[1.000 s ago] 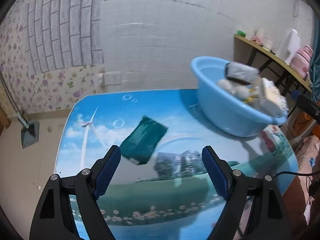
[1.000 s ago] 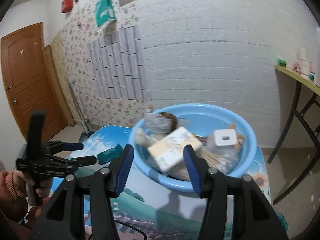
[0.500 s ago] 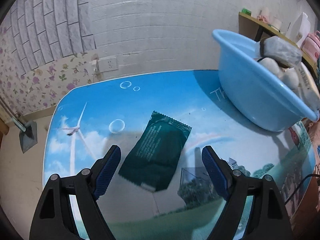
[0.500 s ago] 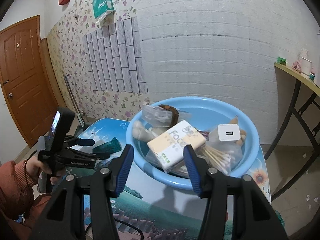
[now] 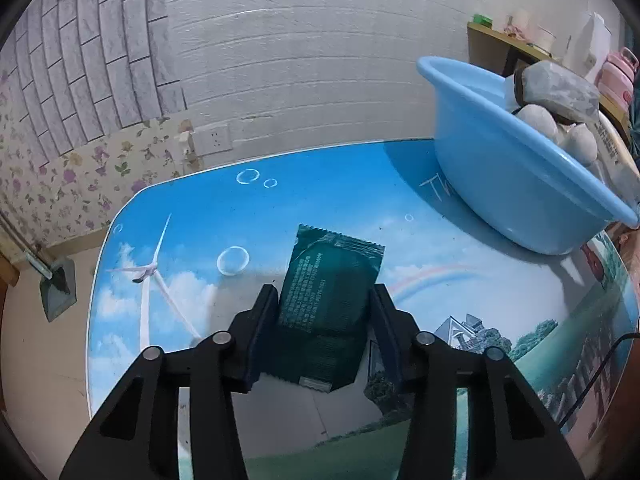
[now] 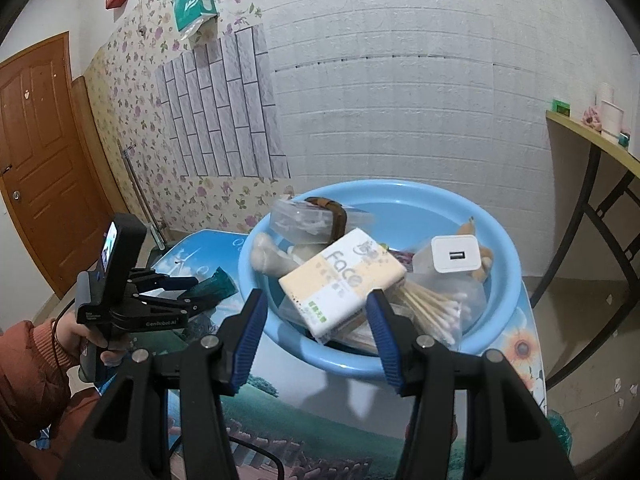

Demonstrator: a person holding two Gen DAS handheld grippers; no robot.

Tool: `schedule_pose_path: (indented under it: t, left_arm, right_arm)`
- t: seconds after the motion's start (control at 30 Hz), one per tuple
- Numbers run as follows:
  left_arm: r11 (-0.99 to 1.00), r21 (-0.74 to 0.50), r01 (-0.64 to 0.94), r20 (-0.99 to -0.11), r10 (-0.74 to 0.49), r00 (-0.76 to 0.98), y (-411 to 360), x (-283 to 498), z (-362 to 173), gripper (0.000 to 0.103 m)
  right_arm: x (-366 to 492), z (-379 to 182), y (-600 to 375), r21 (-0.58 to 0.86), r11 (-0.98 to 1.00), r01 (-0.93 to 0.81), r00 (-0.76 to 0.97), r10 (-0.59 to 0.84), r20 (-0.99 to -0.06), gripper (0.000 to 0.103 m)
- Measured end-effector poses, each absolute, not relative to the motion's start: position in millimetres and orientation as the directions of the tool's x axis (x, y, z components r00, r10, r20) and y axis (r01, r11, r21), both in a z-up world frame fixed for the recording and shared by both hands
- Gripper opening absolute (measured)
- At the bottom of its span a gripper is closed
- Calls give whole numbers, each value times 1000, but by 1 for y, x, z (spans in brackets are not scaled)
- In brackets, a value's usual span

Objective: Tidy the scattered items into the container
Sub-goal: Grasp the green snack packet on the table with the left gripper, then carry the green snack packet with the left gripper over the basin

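Note:
A dark green snack packet [image 5: 326, 300] lies on the picture-printed table [image 5: 304, 200]. My left gripper [image 5: 323, 304] is down over it, its fingers closed in against the packet's two long sides. The same gripper [image 6: 188, 292] and the packet [image 6: 214, 286] also show in the right wrist view. The blue basin [image 5: 520, 184] stands at the table's right, filled with several items; in the right wrist view the basin [image 6: 504, 264] holds a tissue pack [image 6: 344, 280], a white charger [image 6: 456, 256] and cotton swabs [image 6: 436, 304]. My right gripper [image 6: 316, 320] is open and empty in front of the basin.
A wall with a socket [image 5: 212, 140] runs behind the table. A wooden shelf [image 5: 516, 44] with cups and bottles stands at the right. A dustpan [image 5: 56, 288] rests on the floor to the left. A cable [image 5: 592, 376] trails across the table's right side.
My left gripper has moved forward and down onto the packet, and its fingers have closed from wide open to the packet's sides. The right gripper has barely moved.

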State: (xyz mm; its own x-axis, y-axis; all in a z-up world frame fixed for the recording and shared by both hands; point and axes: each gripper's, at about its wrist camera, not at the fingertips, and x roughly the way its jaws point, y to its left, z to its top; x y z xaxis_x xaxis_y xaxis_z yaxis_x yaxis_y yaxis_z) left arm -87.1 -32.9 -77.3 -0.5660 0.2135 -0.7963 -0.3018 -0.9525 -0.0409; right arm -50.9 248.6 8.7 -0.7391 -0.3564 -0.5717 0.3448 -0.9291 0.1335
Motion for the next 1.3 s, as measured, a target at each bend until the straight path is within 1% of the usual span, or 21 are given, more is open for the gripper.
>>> schedule_pose_path:
  t: [0.17, 0.33, 0.5, 0.7, 0.83, 1.03, 1.3]
  left_arm:
    - [-953, -53, -297, -773, 228, -592, -31, -76, -64, 44]
    - [-948, -83, -306, -718, 270, -642, -26, -63, -32, 44]
    - [-939, -87, -331, -661, 303, -687, -14, -51, 1, 44]
    - [-920, -107, -376, -613, 359, -704, 6, -42, 26, 44]
    - [-905, -106, -413, -603, 389, -697, 26, -39, 33, 44]
    - [-879, -102, -465, -598, 428, -678, 53, -44, 39, 44]
    - [-848, -100, -521, -602, 469, -647, 91, -49, 41, 44]
  right_arm:
    - [-50, 9, 251, 138, -930, 342, -745, -358, -563, 51]
    - [-49, 9, 253, 146, -928, 341, -746, -363, -559, 51]
    - [-46, 9, 256, 151, -927, 344, -750, -368, -549, 51]
    - [-44, 6, 257, 141, -924, 355, -747, -371, -551, 51]
    - [-45, 0, 256, 133, -923, 360, -743, -370, -558, 51]
    - [-52, -4, 258, 86, -938, 336, -760, -324, -563, 51]
    - [-62, -4, 277, 114, -944, 309, -778, -320, -541, 51]
